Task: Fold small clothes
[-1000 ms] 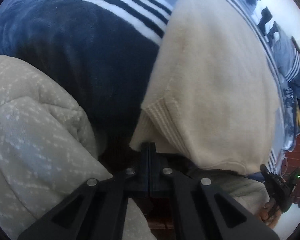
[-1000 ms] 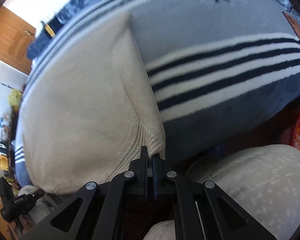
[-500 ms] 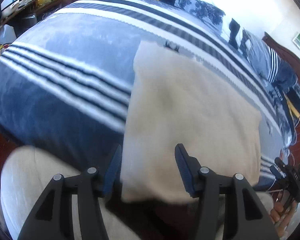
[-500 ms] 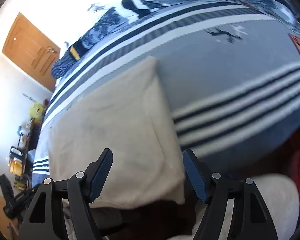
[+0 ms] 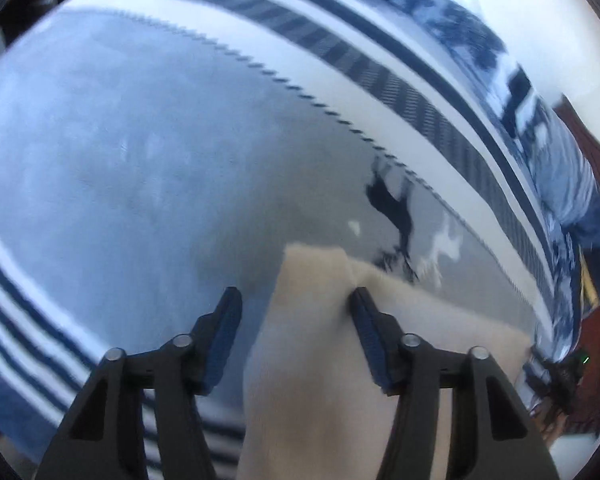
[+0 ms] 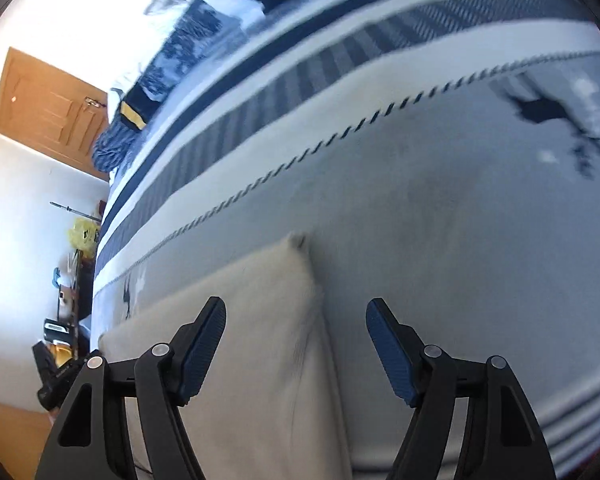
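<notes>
A cream knitted garment [image 5: 312,340] lies flat on the striped bed blanket [image 5: 120,168]. In the left wrist view my left gripper [image 5: 296,300] is open above the garment's far left corner, holding nothing. In the right wrist view the garment [image 6: 260,320] shows its far right corner, and my right gripper [image 6: 296,308] is open above that corner, holding nothing. The view is motion-blurred. Both garment corners lie between the open jaws without being clamped.
The blanket [image 6: 440,220] is grey with navy and white stripes and a dark deer motif [image 5: 392,208]. Folded dark bedding [image 6: 140,108] lies at the bed's far end. A wooden door [image 6: 48,108] and cluttered shelves [image 6: 68,280] stand at the left.
Both grippers let go of the garment's ribbed hem, opened, and moved forward over the garment to its far corners. The garment now lies flat on the bed.
</notes>
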`<state>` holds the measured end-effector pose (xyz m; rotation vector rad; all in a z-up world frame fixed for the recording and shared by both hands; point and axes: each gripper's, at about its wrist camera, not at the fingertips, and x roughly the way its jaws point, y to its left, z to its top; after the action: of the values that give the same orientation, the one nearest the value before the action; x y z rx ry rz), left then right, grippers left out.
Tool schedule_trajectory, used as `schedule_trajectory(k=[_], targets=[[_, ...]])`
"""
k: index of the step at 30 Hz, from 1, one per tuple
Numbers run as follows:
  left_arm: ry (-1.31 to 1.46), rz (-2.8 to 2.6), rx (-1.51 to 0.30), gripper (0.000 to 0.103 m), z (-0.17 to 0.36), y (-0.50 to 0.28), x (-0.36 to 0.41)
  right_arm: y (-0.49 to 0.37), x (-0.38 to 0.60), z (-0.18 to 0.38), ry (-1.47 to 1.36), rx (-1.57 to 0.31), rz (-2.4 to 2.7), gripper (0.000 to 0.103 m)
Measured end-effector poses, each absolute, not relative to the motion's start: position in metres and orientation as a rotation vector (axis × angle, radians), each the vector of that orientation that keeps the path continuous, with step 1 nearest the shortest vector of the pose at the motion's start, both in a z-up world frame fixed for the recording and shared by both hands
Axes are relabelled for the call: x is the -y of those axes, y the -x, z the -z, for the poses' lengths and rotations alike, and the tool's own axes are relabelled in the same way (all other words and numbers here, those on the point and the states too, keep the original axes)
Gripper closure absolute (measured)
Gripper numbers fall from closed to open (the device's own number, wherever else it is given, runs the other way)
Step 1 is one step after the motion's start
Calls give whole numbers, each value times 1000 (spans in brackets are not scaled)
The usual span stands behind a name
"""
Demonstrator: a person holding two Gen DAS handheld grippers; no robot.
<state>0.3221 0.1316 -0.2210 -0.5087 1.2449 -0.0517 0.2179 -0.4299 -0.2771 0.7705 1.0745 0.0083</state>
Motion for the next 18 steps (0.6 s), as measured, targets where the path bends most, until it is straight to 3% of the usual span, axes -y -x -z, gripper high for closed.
schedule_trajectory(k=[1, 2, 3, 4, 7, 8, 9, 11, 12, 13, 14, 15, 16, 18], targets=[[545, 59, -1243, 70, 224, -322, -133, -229, 431, 286, -774, -1090, -6, 44], [579, 78, -1228, 91, 223, -320, -135, -238, 431, 293, -772, -1107, -9, 51], [604, 96, -1204, 96, 220, -318, -136, -245, 430, 297, -762, -1110, -5, 71], [631, 111, -1173, 96, 215, -312, -139, -248, 429, 297, -752, -1106, -8, 99], [743, 129, -1128, 96, 222, -298, -155, -238, 431, 284, -747, -1032, 20, 100], [751, 114, -1156, 91, 231, -298, -158, -234, 433, 285, -745, -1024, 37, 100], [743, 100, -1185, 79, 238, -300, -159, -232, 434, 290, -741, -1033, 61, 101], [745, 101, -1159, 76, 233, -299, -161, -233, 432, 303, -678, -1075, 97, 102], [737, 102, -1137, 69, 226, -297, -162, -234, 432, 301, -676, -1068, 95, 101], [710, 87, -1110, 63, 216, -294, -164, -232, 434, 296, -705, -1053, 76, 92], [696, 71, -1095, 49, 211, -293, -166, -227, 436, 289, -748, -1022, 42, 78], [686, 53, -1082, 43, 208, -292, -169, -222, 438, 284, -772, -995, 34, 38], [672, 36, -1087, 43, 208, -294, -169, -217, 439, 281, -787, -972, 43, 16], [655, 29, -1123, 43, 216, -298, -165, -218, 438, 282, -814, -969, 0, 18]])
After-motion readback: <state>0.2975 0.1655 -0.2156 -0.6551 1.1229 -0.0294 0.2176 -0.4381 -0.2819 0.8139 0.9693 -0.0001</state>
